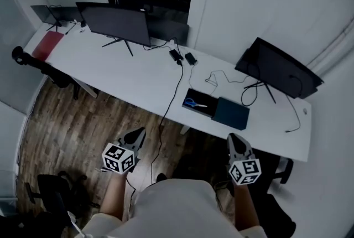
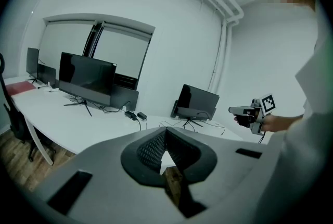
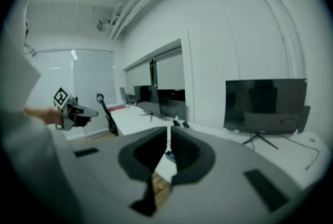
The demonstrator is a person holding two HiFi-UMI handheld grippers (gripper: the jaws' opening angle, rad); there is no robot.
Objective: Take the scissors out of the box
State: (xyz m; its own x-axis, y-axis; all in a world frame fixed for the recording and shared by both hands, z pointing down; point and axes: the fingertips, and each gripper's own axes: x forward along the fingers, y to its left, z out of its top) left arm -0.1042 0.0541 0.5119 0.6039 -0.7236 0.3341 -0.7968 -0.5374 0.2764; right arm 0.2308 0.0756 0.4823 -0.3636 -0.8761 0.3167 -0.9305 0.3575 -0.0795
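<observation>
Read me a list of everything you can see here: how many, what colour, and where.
desk: one, white, along the wall
monitors: at least three, black, on the desk
box: one, black, open, near the desk's front edge
scissors: one pair, blue handles, inside the box
panel: one, dark blue, beside the box
power adapters: two, black, mid-desk
flat pad: one, red, desk's far end
chairs: at least two, black, on the wooden floor
left tongs: grey, shut, empty
right tongs: grey, shut, empty
</observation>
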